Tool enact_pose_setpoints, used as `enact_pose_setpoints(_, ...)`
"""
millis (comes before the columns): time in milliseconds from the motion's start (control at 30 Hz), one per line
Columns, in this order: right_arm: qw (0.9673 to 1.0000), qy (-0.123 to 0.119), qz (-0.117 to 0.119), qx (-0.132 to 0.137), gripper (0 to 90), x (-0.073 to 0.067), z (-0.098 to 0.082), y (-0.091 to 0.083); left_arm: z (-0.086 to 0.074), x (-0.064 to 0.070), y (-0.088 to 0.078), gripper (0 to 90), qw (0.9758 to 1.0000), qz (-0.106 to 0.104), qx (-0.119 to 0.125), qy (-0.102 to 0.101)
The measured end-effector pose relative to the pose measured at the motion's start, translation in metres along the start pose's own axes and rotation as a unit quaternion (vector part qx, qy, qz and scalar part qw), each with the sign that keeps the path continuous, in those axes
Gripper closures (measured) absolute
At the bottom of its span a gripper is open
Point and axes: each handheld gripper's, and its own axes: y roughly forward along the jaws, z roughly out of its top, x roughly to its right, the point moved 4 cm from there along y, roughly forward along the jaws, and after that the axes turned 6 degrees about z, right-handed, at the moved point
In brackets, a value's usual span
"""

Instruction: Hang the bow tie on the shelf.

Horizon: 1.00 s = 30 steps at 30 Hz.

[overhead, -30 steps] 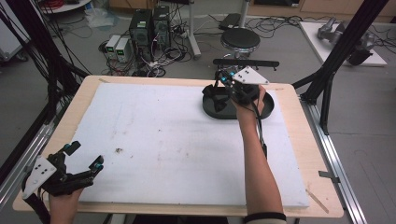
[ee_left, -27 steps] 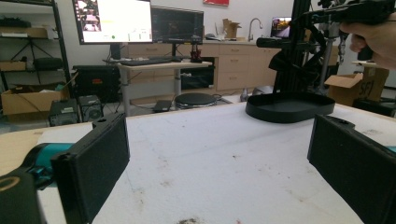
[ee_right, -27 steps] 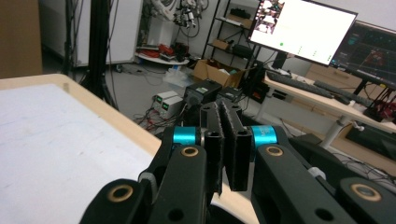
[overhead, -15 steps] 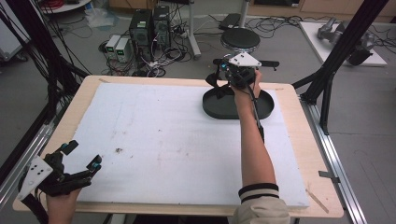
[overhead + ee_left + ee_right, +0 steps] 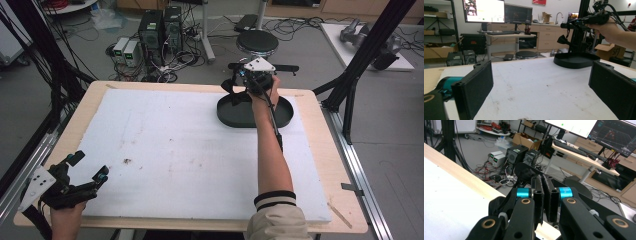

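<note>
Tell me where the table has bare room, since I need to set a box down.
The white mat is bare from the left gripper at the near left corner across to the right forearm. The far right is crowded: the black tray lies there with the right gripper above its far edge.

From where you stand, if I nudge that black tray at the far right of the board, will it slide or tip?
The black tray looks low, wide and flat-bottomed, so it should slide rather than tip. It looks like rigid moulded plastic, probably light. The white foam board under it looks rough, so expect some drag.
</note>
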Motion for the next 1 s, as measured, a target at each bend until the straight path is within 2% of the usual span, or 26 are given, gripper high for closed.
enact_pose_setpoints(67,1.0,-0.002,-0.001,-0.003,85.7,0.0,-0.001,0.001,0.0,0.0,0.0,6.1,1.0,0.0,0.0,0.0)
enact_pose_setpoints(100,1.0,-0.004,-0.001,-0.006,78.2,0.0,-0.002,0.002,0.0,0.0,0.0,6.1,1.0,0.001,0.0,0.0)
enact_pose_setpoints(133,1.0,-0.004,-0.001,-0.006,78.2,0.0,-0.002,0.002,0.0,-0.001,0.0,6.1,1.0,0.001,0.0,-0.001)
enact_pose_setpoints(167,1.0,-0.001,-0.005,-0.008,71.9,-0.001,-0.003,0.003,0.0,-0.001,0.0,6.1,1.0,0.001,0.0,-0.001)
enact_pose_setpoints(233,0.9998,-0.003,-0.016,-0.011,66.3,-0.001,-0.003,0.003,0.0,-0.001,0.0,6.1,1.0,0.001,0.0,0.0)
enact_pose_setpoints(267,0.9996,0.0,-0.027,-0.007,62.0,0.0,-0.002,0.0,0.0,0.0,0.0,6.1,1.0,0.001,0.0,0.0)
enact_pose_setpoints(467,0.9991,0.006,-0.035,0.024,52.4,-0.002,0.009,-0.013,0.001,0.0,-0.001,6.1,1.0,0.001,0.001,-0.001)
enact_pose_setpoints(567,0.9985,0.007,-0.04,0.038,49.0,-0.003,0.013,-0.024,0.002,0.001,-0.002,6.1,1.0,0.0,0.004,-0.003)
enact_pose_setpoints(600,0.9981,0.01,-0.041,0.045,44.6,-0.003,0.014,-0.033,0.002,0.002,-0.002,6.1,1.0,-0.001,0.004,-0.001)
enact_pose_setpoints(733,0.9984,0.011,-0.038,0.041,39.0,-0.003,0.018,-0.047,0.004,0.005,-0.003,6.1,1.0,-0.003,0.008,0.001)
enact_pose_setpoints(900,0.9971,0.013,-0.043,0.061,30.6,-0.005,0.035,-0.078,0.006,0.005,-0.005,6.1,0.9999,0.0,0.01,0.004)
enact_pose_setpoints(1000,0.9962,0.027,-0.045,0.07,24.7,-0.006,0.044,-0.099,0.006,0.003,-0.007,6.1,0.9999,0.004,0.01,0.002)
